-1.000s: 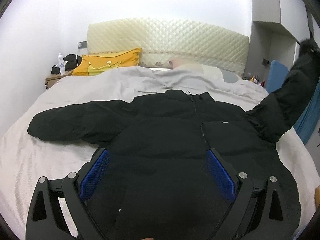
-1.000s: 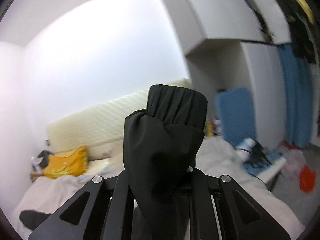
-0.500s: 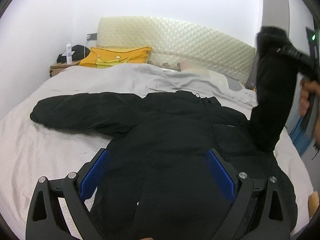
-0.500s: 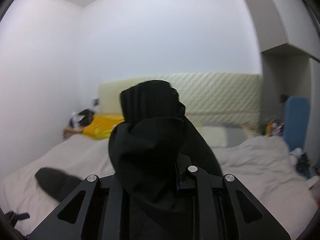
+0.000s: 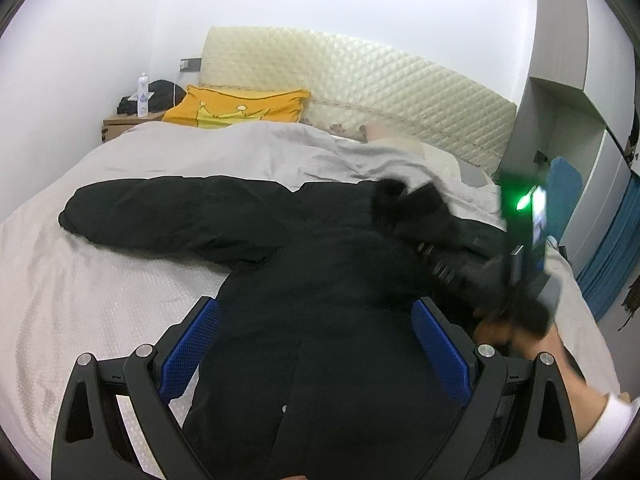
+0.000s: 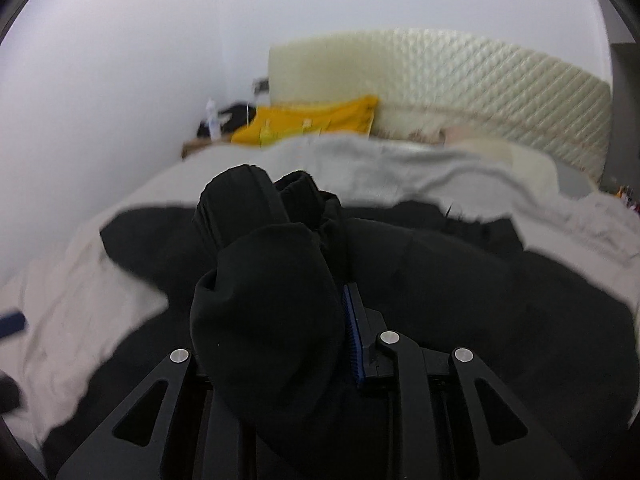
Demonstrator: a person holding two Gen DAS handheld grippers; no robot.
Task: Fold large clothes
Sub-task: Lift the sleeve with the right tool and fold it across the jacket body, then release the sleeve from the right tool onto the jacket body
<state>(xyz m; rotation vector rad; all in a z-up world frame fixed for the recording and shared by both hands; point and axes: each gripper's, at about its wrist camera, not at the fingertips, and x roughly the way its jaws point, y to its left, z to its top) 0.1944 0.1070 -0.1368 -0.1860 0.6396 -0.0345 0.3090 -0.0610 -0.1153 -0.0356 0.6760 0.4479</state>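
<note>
A yellow pillow with a crown print [image 5: 240,110] leans at the cream quilted headboard [image 5: 360,88]; a white bottle [image 5: 142,94] stands on the wooden nightstand [image 5: 120,124]; the puffy black winter jacket [image 5: 320,280] lies spread on the pale grey bed [image 5: 80,300], one sleeve stretched out flat; the left gripper [image 5: 316,352] hovers over its hem, jaws spread wide; the right gripper [image 6: 280,320] pinches the other black sleeve cuff [image 6: 256,216], bunched above the jacket's body and blocking its camera's view; blue curtain [image 5: 616,248] hangs at the right.

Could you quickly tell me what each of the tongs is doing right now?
Left tongs: open, over the black jacket, gripping nothing.
Right tongs: shut on the jacket sleeve.
</note>
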